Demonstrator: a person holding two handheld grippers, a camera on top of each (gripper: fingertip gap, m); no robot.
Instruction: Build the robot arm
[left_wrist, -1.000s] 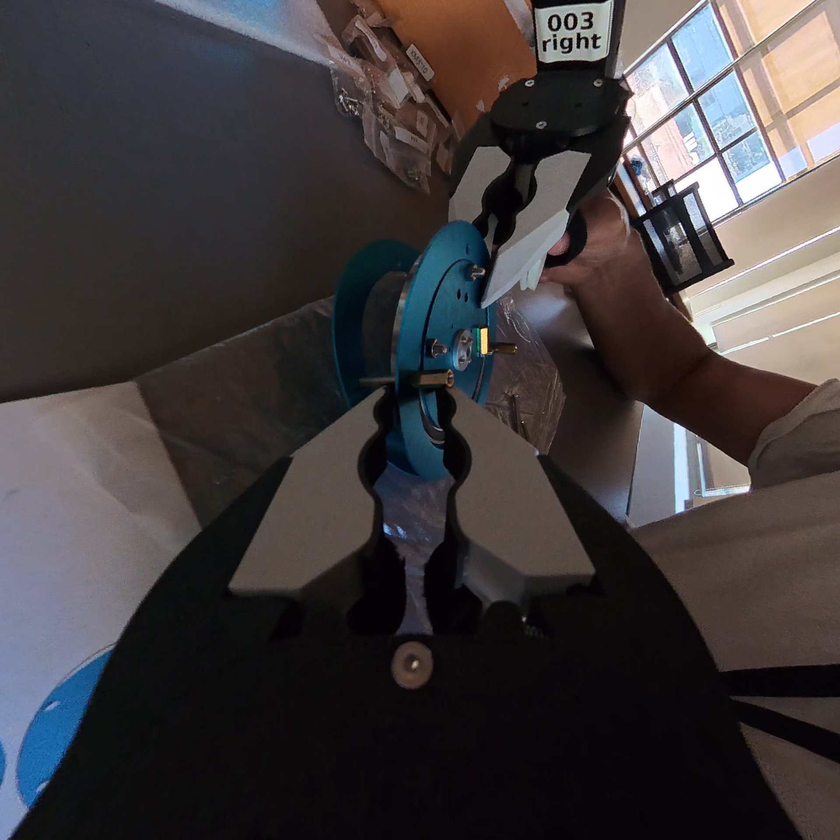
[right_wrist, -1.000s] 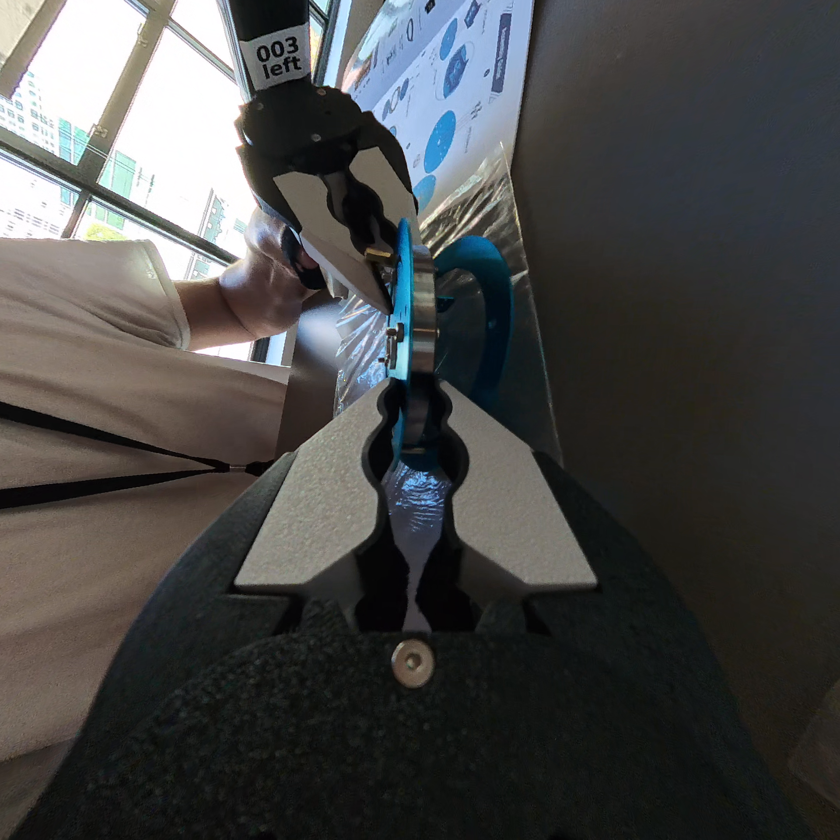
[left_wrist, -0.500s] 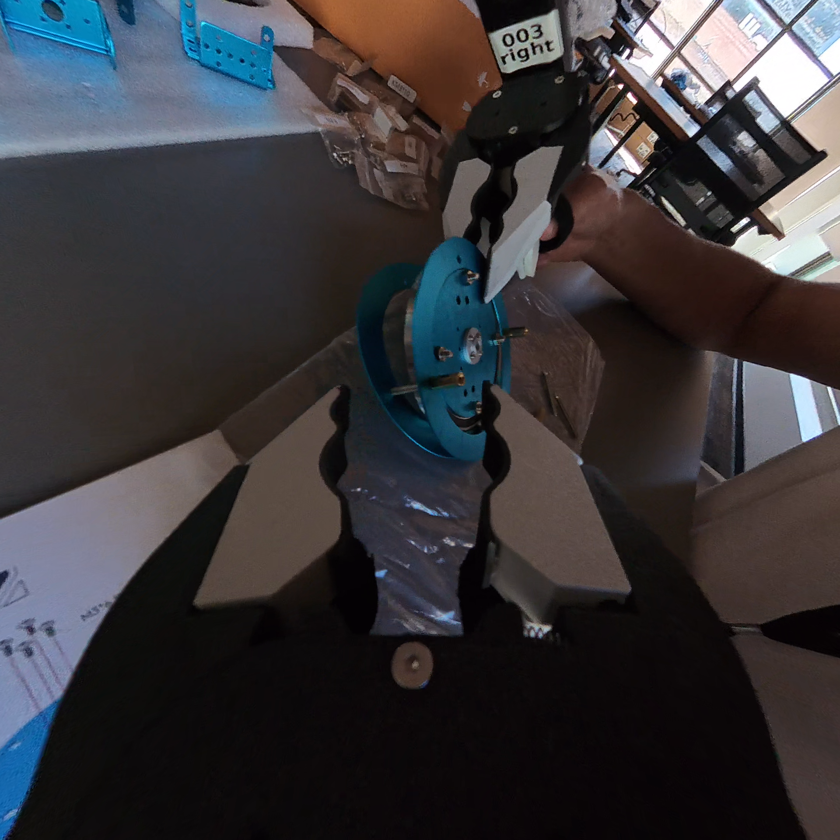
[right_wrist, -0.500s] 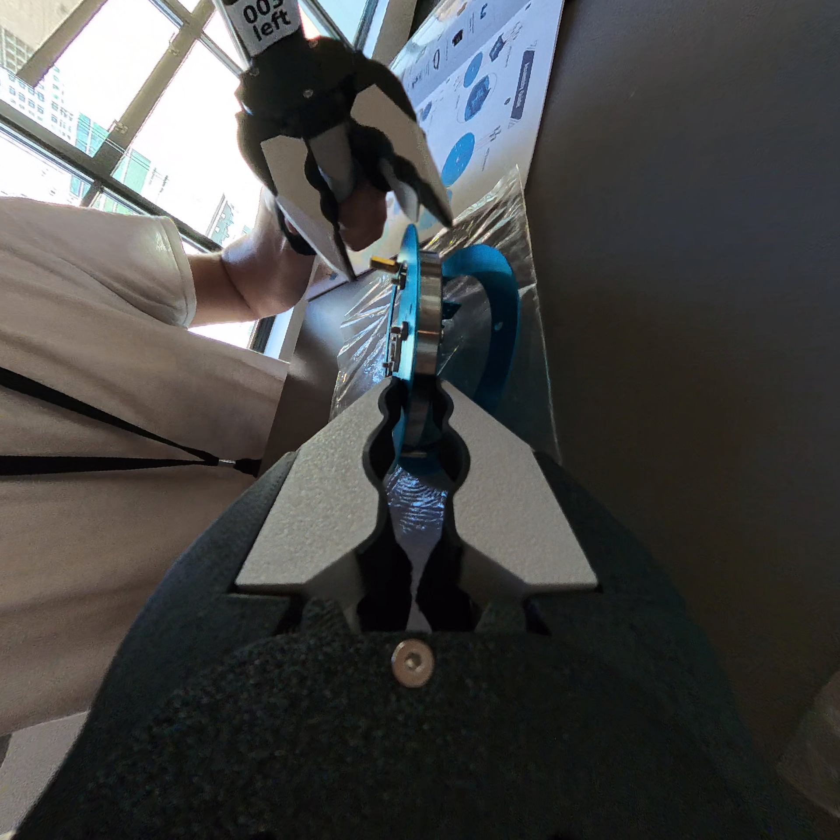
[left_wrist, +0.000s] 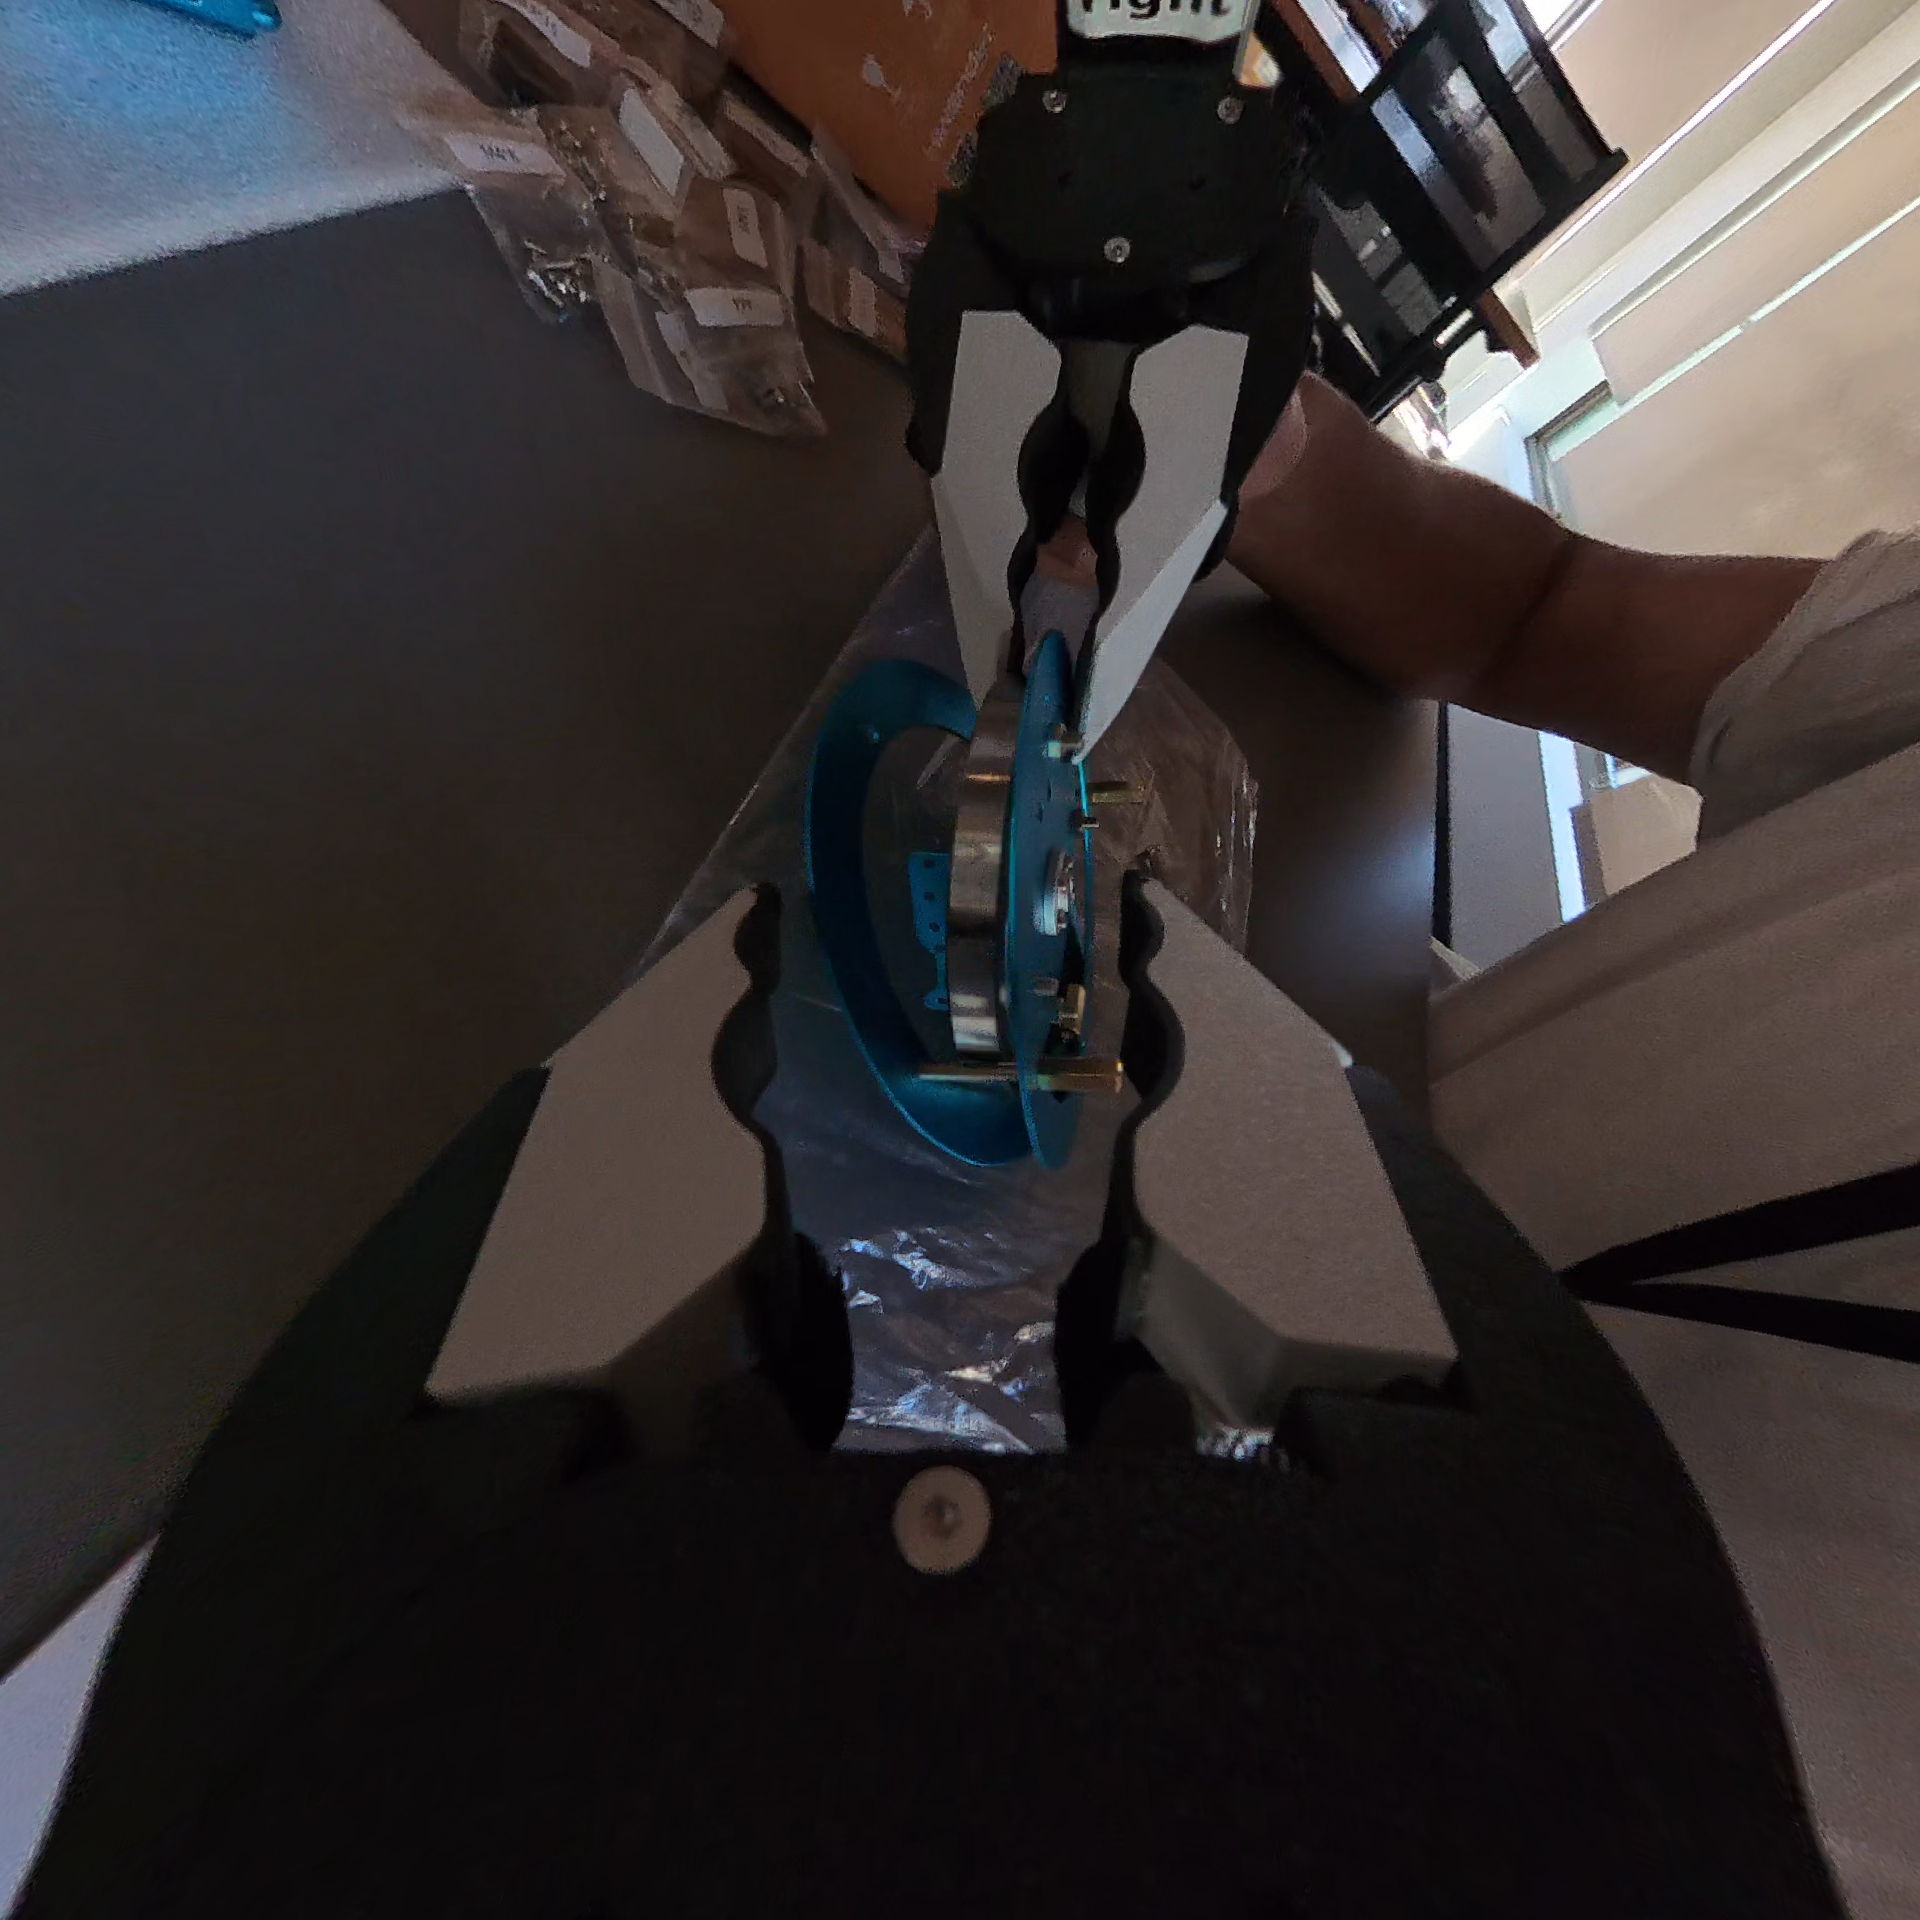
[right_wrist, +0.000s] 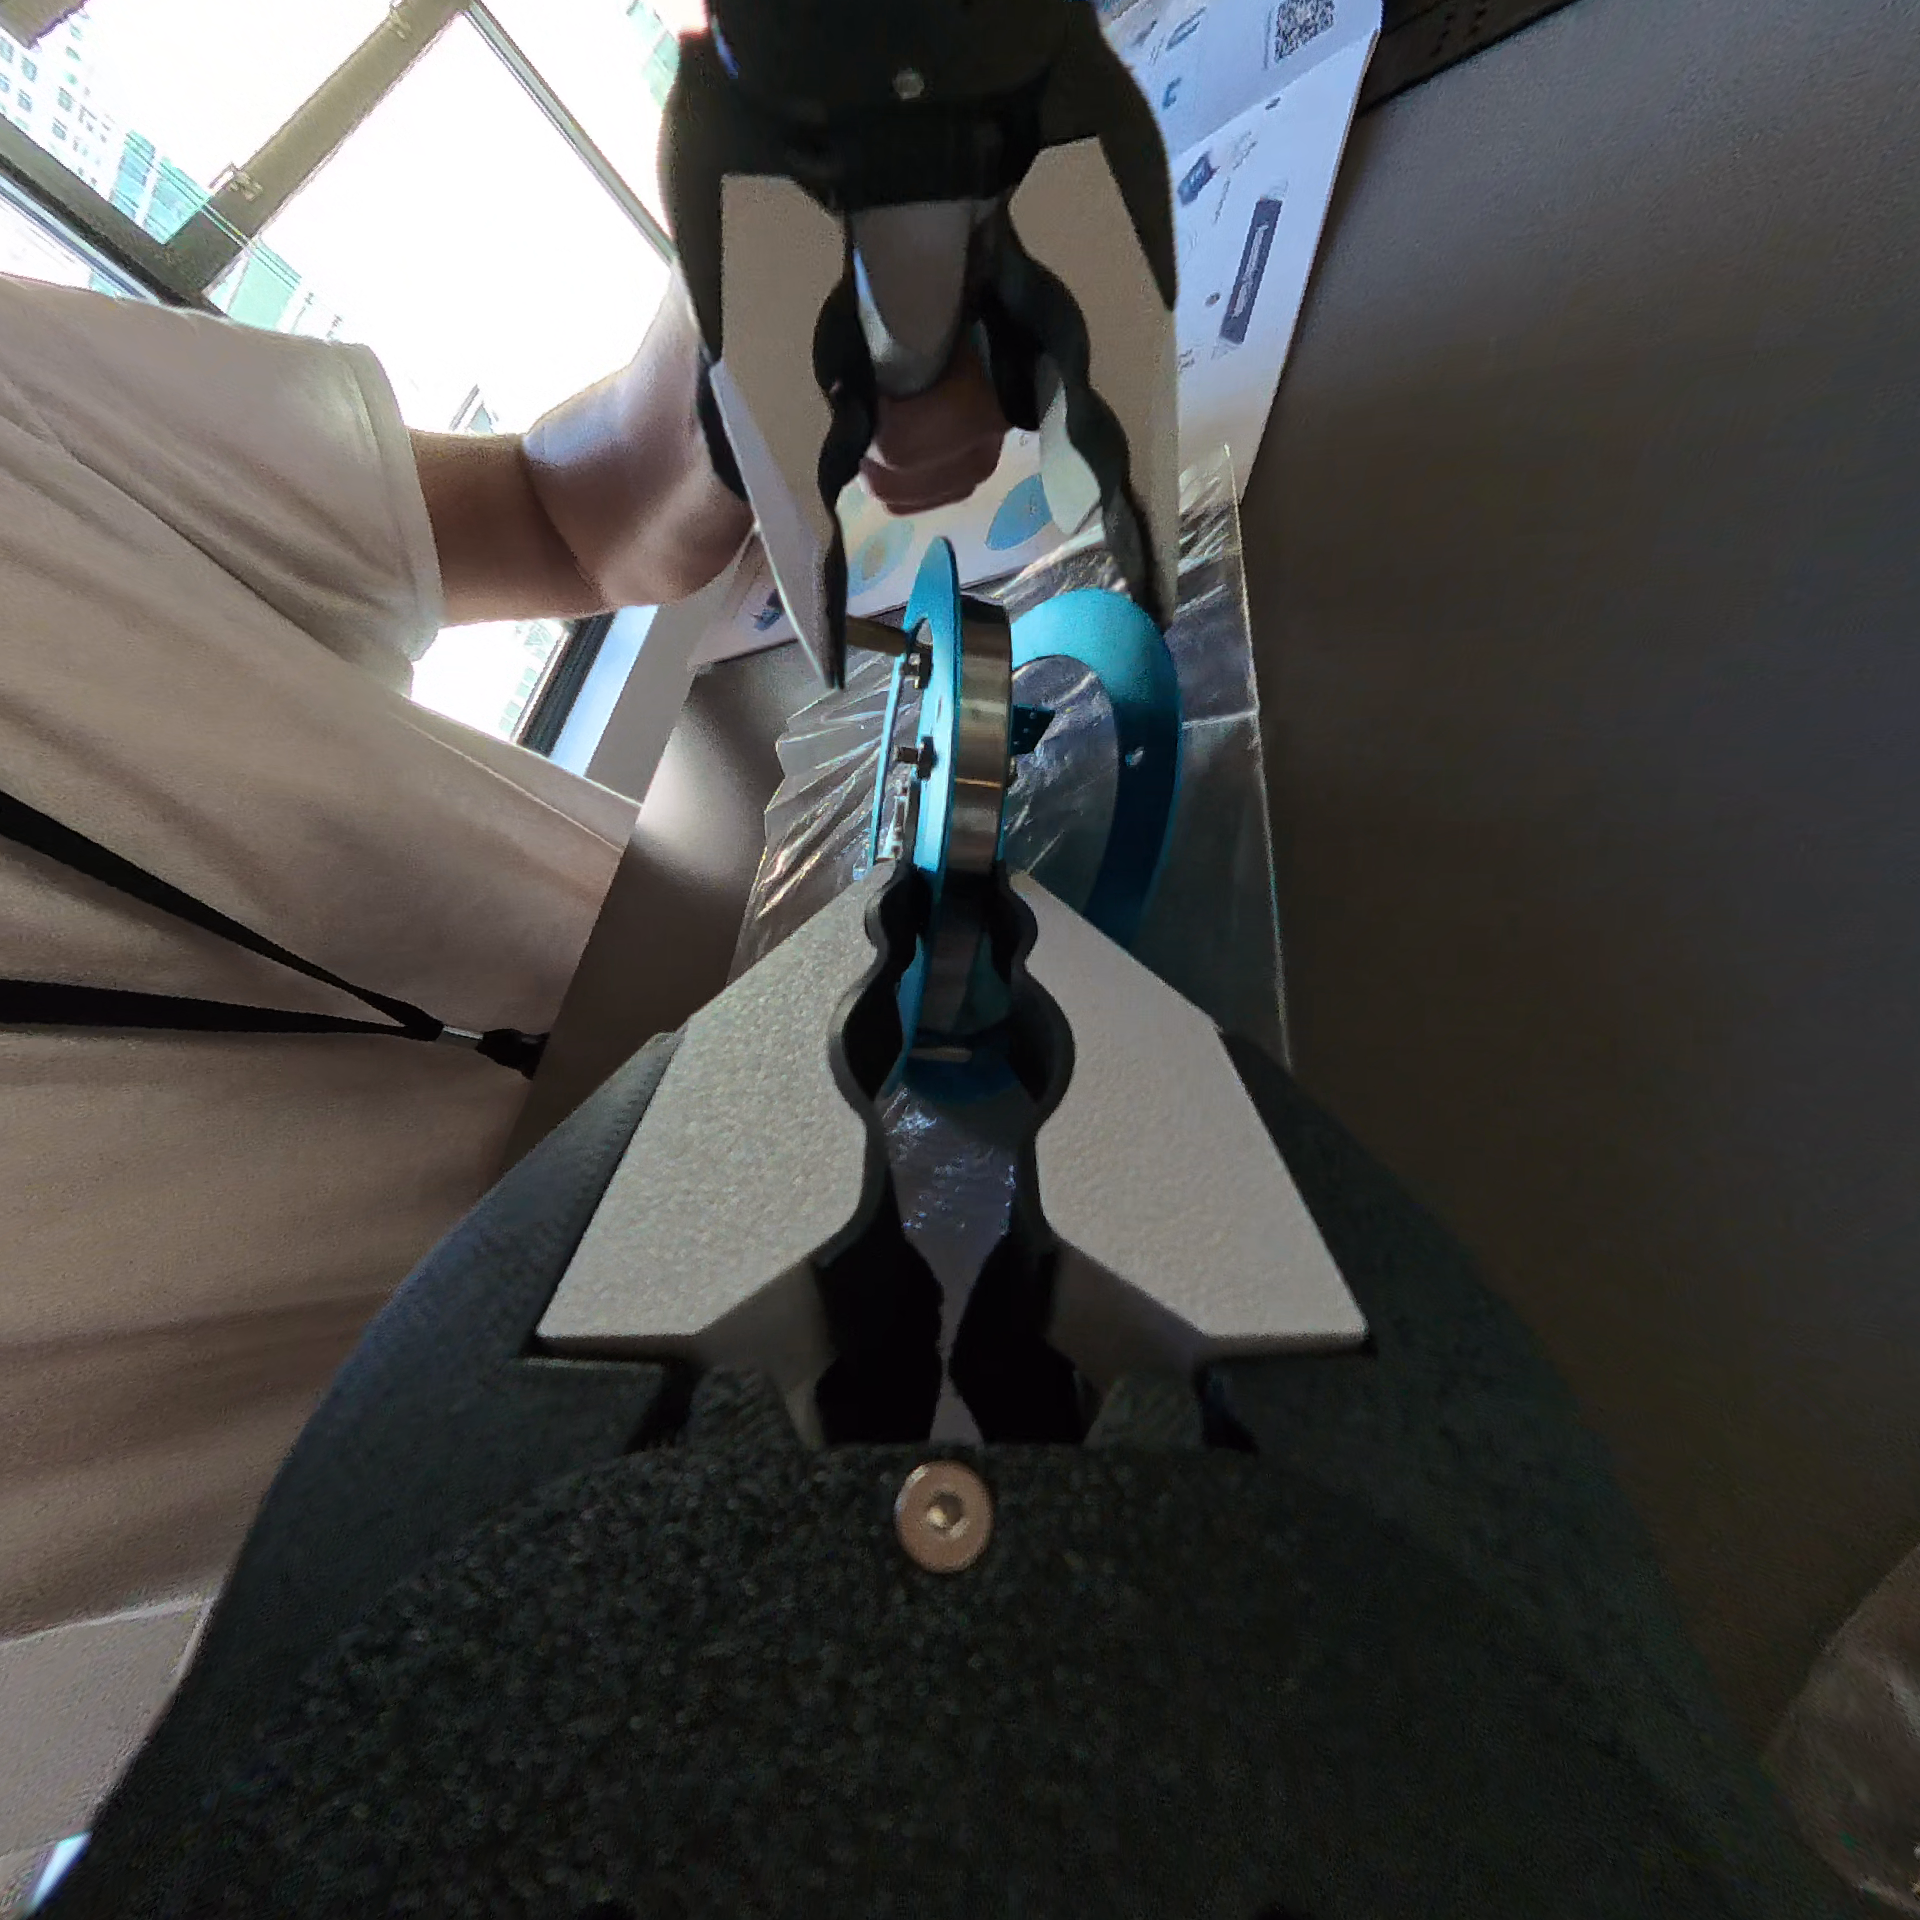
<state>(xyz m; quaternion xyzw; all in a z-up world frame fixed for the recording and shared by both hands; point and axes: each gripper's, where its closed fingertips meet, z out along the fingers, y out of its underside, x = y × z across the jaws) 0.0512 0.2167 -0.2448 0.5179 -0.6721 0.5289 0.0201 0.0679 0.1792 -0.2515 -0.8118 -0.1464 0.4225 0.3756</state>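
Note:
A blue round-plate assembly (left_wrist: 1039, 831) stands on edge above the table: two blue discs, a silver ring (left_wrist: 977, 862) between them, and brass standoffs and screws on the near face. My right gripper (right_wrist: 954, 883) is shut on the rim of the front disc (right_wrist: 920, 727) and the silver ring. In the left wrist view it (left_wrist: 1039, 717) grips the assembly's far edge. My left gripper (left_wrist: 951, 888) is open, its fingers standing either side of the assembly's near edge without touching it. In the right wrist view it (right_wrist: 997, 644) straddles the far rim.
A crumpled clear plastic bag (left_wrist: 935, 1309) lies on the dark table (left_wrist: 364, 675) under the assembly. Small bags of hardware (left_wrist: 675, 239) and an orange box (left_wrist: 862, 94) sit at the far edge. A printed paper sheet (right_wrist: 1247, 208) lies beyond. The person's torso (right_wrist: 208, 831) is close by. The left gripper's tips are roughly 5 centimeters from the right gripper's.
My left gripper let go of the disc's edge, opened and drew back, then came in again with open fingers around the assembly. My right gripper kept its hold throughout.

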